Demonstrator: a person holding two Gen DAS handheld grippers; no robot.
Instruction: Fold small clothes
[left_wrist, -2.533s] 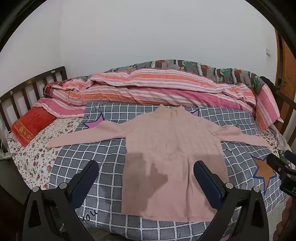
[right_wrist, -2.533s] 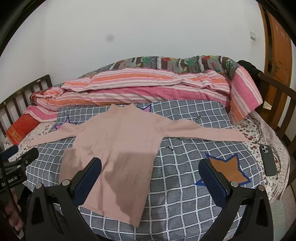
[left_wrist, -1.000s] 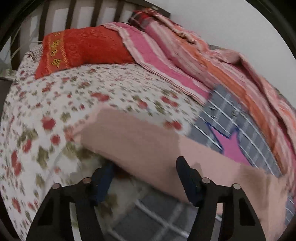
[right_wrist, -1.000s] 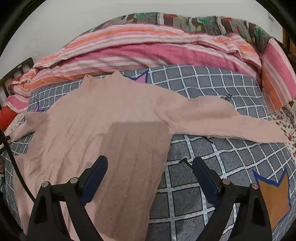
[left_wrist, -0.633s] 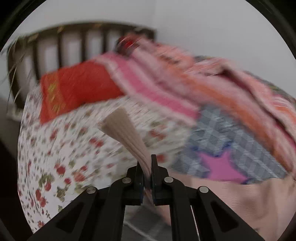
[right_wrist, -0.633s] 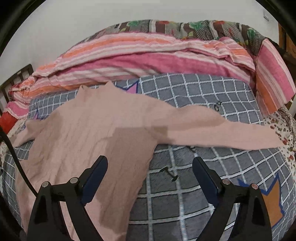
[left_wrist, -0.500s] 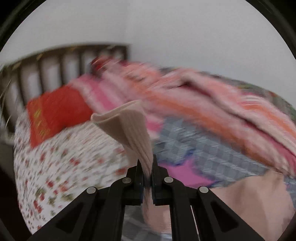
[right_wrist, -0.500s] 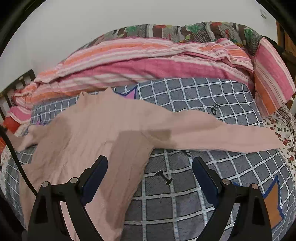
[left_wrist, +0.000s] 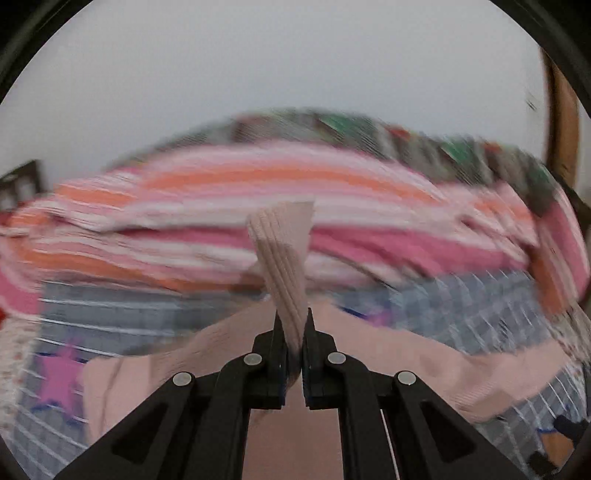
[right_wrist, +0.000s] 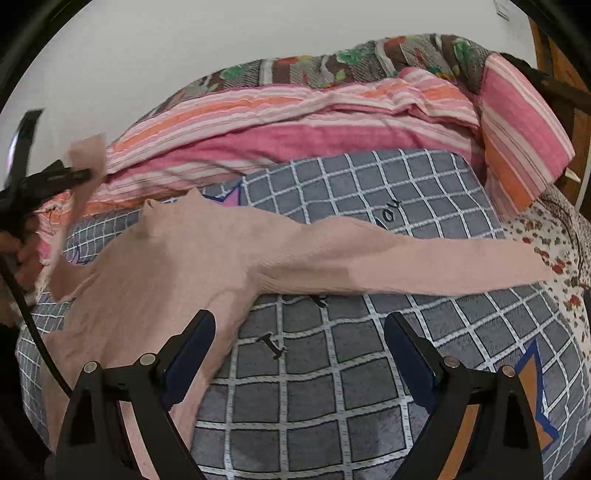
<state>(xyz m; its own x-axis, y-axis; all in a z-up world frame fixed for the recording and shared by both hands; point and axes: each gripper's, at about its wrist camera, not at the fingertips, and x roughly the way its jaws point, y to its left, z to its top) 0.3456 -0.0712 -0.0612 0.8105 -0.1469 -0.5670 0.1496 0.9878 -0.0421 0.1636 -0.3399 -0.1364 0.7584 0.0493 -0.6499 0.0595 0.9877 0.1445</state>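
Since the earlier frames the left tongs (left_wrist: 293, 325) have gone out to the sweater's left sleeve, clamped its cuff, and lifted it off the bed; the right tongs (right_wrist: 299, 332) have moved in closer over the garment but grasp nothing.

Landmark: the pink sweater (right_wrist: 177, 266), lying flat, front up, on the grey checked blanket (right_wrist: 369, 369) of the bed.

- Left tongs: clenched on the sleeve cuff (left_wrist: 284, 240), which stands up as a ribbed tongue between the jaws. In the right wrist view the same cuff (right_wrist: 86, 155) hangs raised at the sweater's far left, the sleeve trailing down to the shoulder. Judgement: held high so the sleeve clears the blanket and can be swung inward across the chest as the first fold.
- Right tongs: released, jaws spread wide, hovering over the blanket just beside the sweater's right side seam, below the right sleeve (right_wrist: 424, 262). That sleeve lies stretched straight out, untouched, cuff reaching the floral sheet (right_wrist: 546, 236).
- Striped quilt (right_wrist: 295, 118) is bunched beyond the sweater's collar, clear of the fold area.
- Left wrist view is motion-blurred; background detail uncertain.

Progress: early. Body unfolded, one sleeve in hand.
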